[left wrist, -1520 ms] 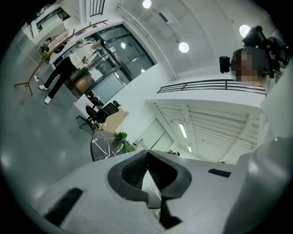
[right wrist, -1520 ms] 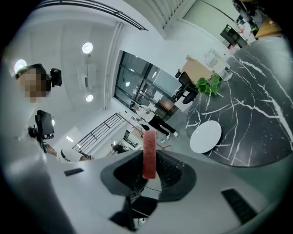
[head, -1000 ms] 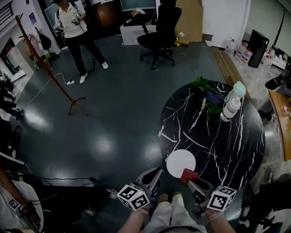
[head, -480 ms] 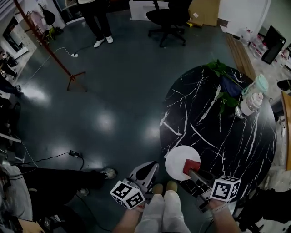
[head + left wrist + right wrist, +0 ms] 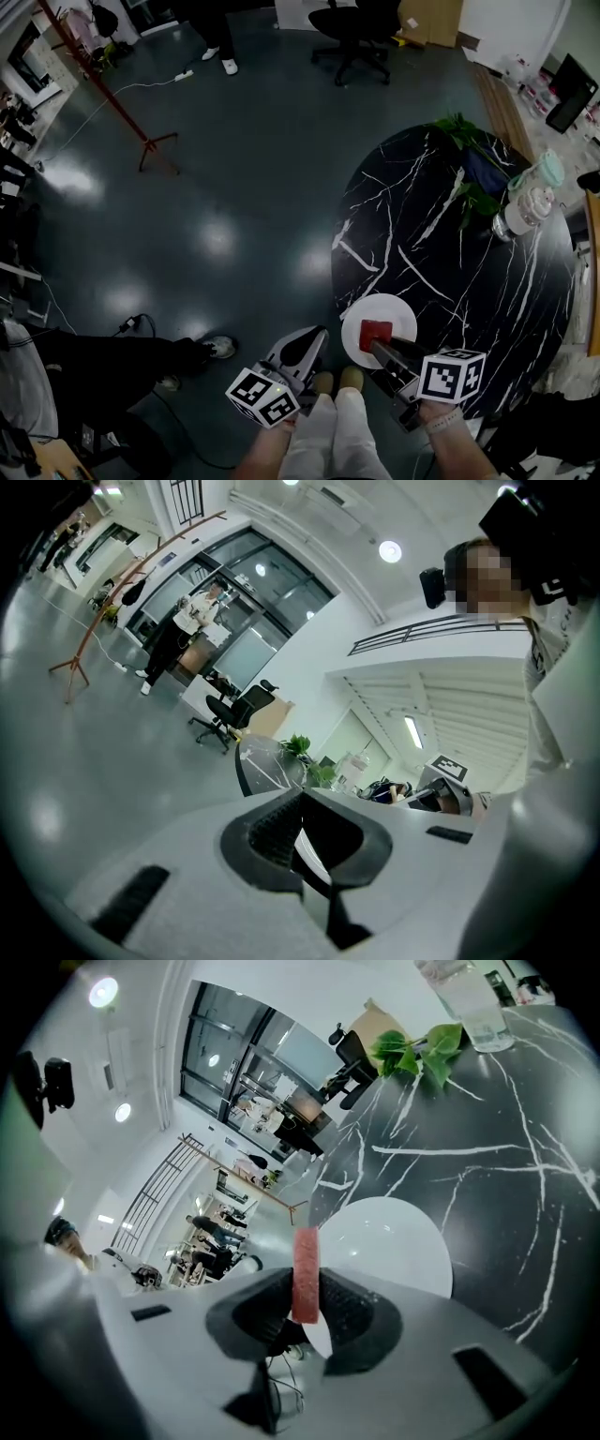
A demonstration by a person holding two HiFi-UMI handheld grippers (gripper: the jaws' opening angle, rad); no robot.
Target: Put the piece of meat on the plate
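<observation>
A white round plate (image 5: 396, 312) lies at the near edge of the black marble table (image 5: 469, 272). My right gripper (image 5: 376, 340) is shut on the red piece of meat (image 5: 375, 331) and holds it over the plate's near half. In the right gripper view the meat (image 5: 305, 1269) stands on edge between the pads, with the plate (image 5: 394, 1241) just beyond it. My left gripper (image 5: 309, 339) hangs off the table to the left of the plate, over the floor. In its own view, my left gripper (image 5: 305, 834) has its jaws slightly apart with nothing between them.
A clear bottle (image 5: 525, 208) and a green leafy plant (image 5: 467, 141) stand at the table's far side. On the floor are a black office chair (image 5: 361, 23), a red coat stand (image 5: 141, 141), cables, and another person's leg and shoe (image 5: 192, 352) at the left.
My right gripper has come down and moved left with the meat, from the plate's near rim to over the plate. The left gripper has dropped a little.
</observation>
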